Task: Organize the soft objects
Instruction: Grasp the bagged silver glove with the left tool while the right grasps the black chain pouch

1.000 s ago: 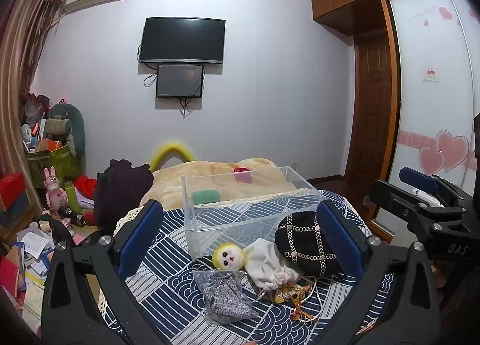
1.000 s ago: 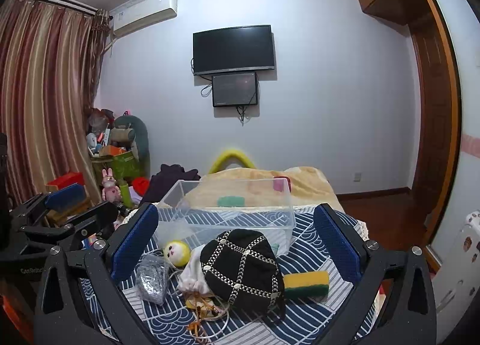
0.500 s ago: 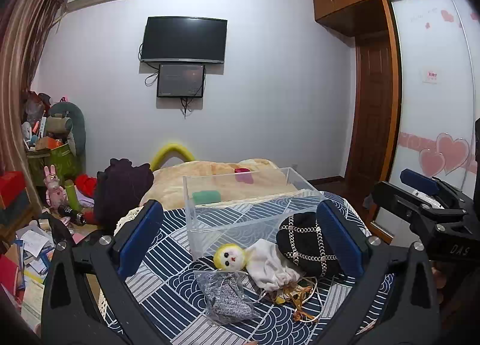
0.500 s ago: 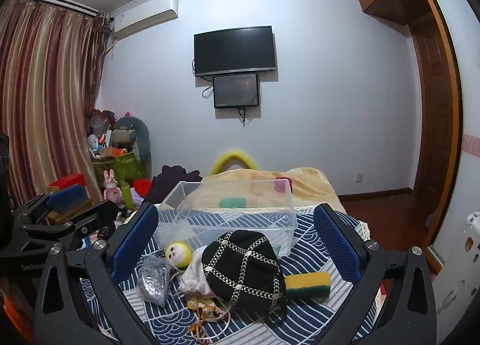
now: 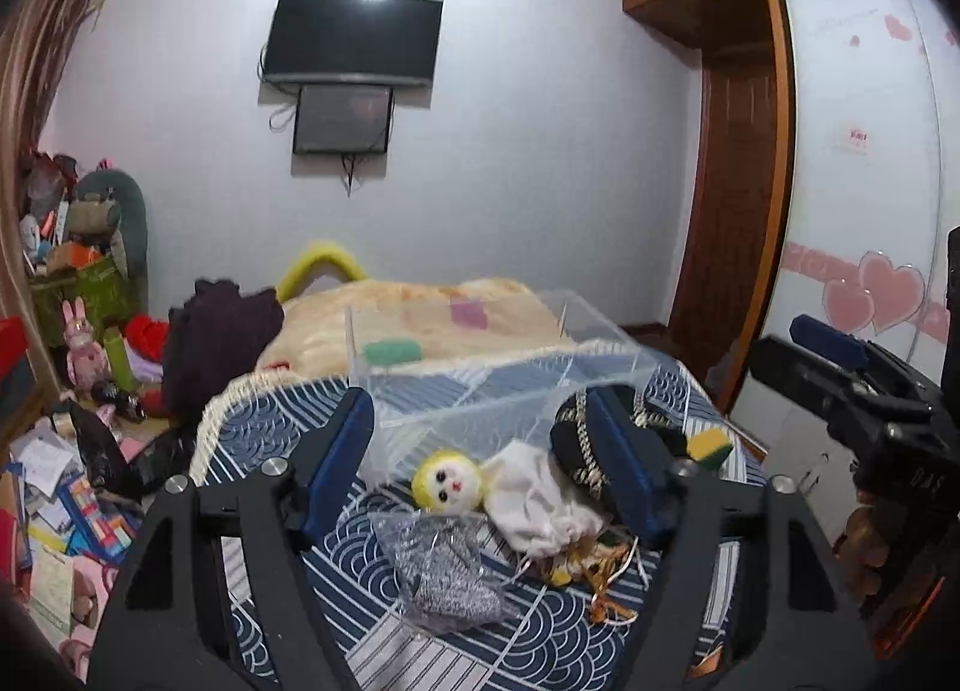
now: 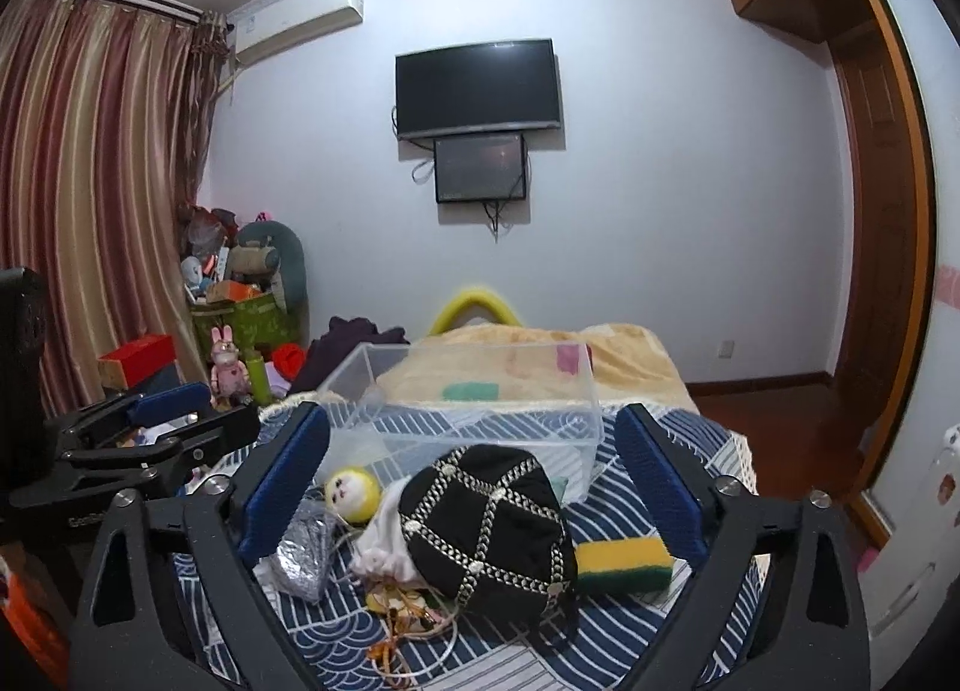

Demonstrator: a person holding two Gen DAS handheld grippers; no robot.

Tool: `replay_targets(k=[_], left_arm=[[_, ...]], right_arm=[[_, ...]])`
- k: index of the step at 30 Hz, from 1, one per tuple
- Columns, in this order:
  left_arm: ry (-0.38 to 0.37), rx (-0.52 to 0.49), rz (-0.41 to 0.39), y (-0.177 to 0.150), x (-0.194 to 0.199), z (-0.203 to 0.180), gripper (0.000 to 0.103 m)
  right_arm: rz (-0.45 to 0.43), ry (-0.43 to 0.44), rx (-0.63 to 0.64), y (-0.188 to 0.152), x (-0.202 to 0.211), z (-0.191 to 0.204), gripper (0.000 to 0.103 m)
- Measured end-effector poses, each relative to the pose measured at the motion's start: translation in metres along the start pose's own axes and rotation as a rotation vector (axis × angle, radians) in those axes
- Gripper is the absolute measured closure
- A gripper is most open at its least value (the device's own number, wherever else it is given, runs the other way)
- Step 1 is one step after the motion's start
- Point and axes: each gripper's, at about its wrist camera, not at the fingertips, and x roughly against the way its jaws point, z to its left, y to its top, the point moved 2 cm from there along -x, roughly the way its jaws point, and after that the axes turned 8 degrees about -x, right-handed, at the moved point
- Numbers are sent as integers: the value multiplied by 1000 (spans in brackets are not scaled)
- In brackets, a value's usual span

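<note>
On a blue wave-patterned cloth lie a yellow-headed doll in white (image 5: 447, 485) (image 6: 352, 491), a black cap with chain trim (image 6: 489, 517) (image 5: 579, 445), a bagged silver scrubber (image 5: 447, 565) (image 6: 303, 556), a yellow-green sponge (image 6: 624, 562) (image 5: 708, 442) and tangled cords. A clear plastic box (image 5: 498, 391) (image 6: 474, 421) stands behind them. My left gripper (image 5: 489, 472) is open above the doll. My right gripper (image 6: 474, 487) is open around the cap, not touching it.
The cloth (image 5: 270, 427) covers a small table with a fringed edge. A beige-covered bed (image 6: 600, 355) lies behind. Toys, books and bags (image 5: 72, 367) clutter the floor at left. A wardrobe with hearts (image 5: 864, 247) and a door stand at right.
My left gripper has moved forward and down toward the doll, and its jaws have narrowed somewhat. The right gripper has stayed almost still.
</note>
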Motion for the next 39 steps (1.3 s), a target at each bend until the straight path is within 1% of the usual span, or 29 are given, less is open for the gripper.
replay_targets(k=[1,3,6,12,15,18,22,24,25,26,27,28,29,30,32,33,36,39], left_arm=[[-5,5,14,-3,-4,1,34],[-2,10,43,-10,-12,3,34],[10,-2,78,-22,-22,3,35],[10,16,213,-56,-50,6,35],[12,40,273,-70,-63,13,35],[-27,93,353,-85,-77,20,35],[-53,97,410,-99,-87,17,35],[-64,97,431,-106,-93,14,36],[-59,97,427,-108,-94,13,39],[-52,96,418,-108,-93,12,47],[-50,94,414,-108,-92,12,51],[-51,94,411,-108,-91,11,59],[-53,95,410,-109,-90,10,64],[-61,99,406,-109,-88,10,65],[-73,106,404,-108,-87,9,72],[-75,108,401,-108,-85,9,73],[-83,104,383,-107,-77,9,76],[-63,90,359,-101,-67,8,77]], right_arm=[[13,-2,-2,-2,-4,-2,12],[40,-2,-9,-7,-10,-4,18],[86,-6,-23,-14,-21,-10,19],[171,-42,-31,-31,-42,-17,19],[220,-42,-48,-38,-51,-22,18],[262,-38,-56,-45,-59,-25,18],[296,-57,-40,-53,-70,-28,19],[300,-71,-28,-54,-72,-26,27],[306,-77,-21,-55,-73,-26,37],[316,-74,-20,-56,-76,-26,47],[325,-68,-23,-57,-78,-27,51],[334,-61,-28,-58,-79,-28,57],[337,-61,-29,-59,-80,-28,62],[331,-63,-26,-59,-78,-28,66],[311,-57,-27,-56,-72,-29,70],[298,-51,-31,-53,-68,-30,73],[274,-38,-38,-47,-63,-31,78],[255,-21,-44,-41,-55,-31,82]])
